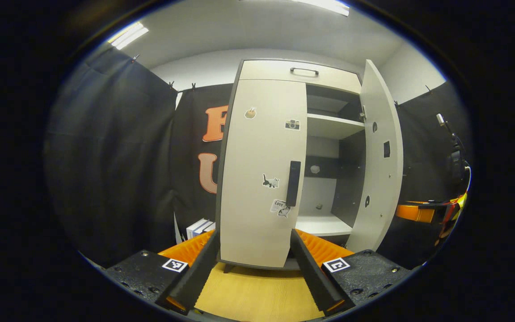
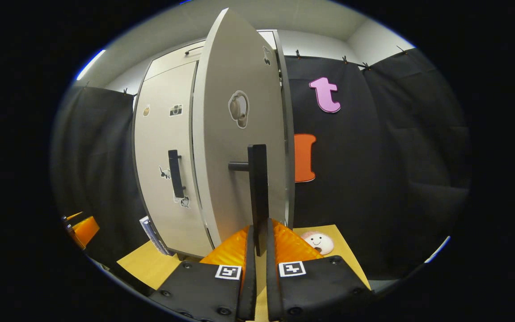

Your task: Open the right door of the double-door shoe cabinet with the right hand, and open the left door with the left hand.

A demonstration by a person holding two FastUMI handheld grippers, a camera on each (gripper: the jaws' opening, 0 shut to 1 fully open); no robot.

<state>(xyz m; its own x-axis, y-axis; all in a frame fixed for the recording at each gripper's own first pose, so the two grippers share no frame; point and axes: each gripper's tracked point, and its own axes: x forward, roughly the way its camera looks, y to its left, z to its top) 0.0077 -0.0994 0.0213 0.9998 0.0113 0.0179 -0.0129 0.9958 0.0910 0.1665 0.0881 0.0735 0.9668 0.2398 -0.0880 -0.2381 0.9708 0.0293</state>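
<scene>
The tall pale shoe cabinet [image 1: 284, 71] stands on a wooden floor. Its right door [image 1: 380, 156] is swung open, showing white shelves [image 1: 331, 127] inside. The left door [image 1: 262, 174] is closed, with stickers and a dark vertical handle [image 1: 293, 183]. My left gripper [image 1: 254, 255] is open, its fingers spread below the left door, short of the handle. In the right gripper view the right door [image 2: 239, 134] stands edge-on before me, and my right gripper [image 2: 257, 243] is shut on the lower end of its dark bar handle [image 2: 258, 188]. The left door's handle [image 2: 175, 173] shows beyond.
Black cloth walls surround the cabinet. A stack of white books [image 1: 200, 227] leans by the cabinet's left foot. A round pink plush face [image 2: 318, 241] lies on the wooden floor [image 2: 150, 266] to the right. Orange gear [image 1: 418, 212] sits at the far right.
</scene>
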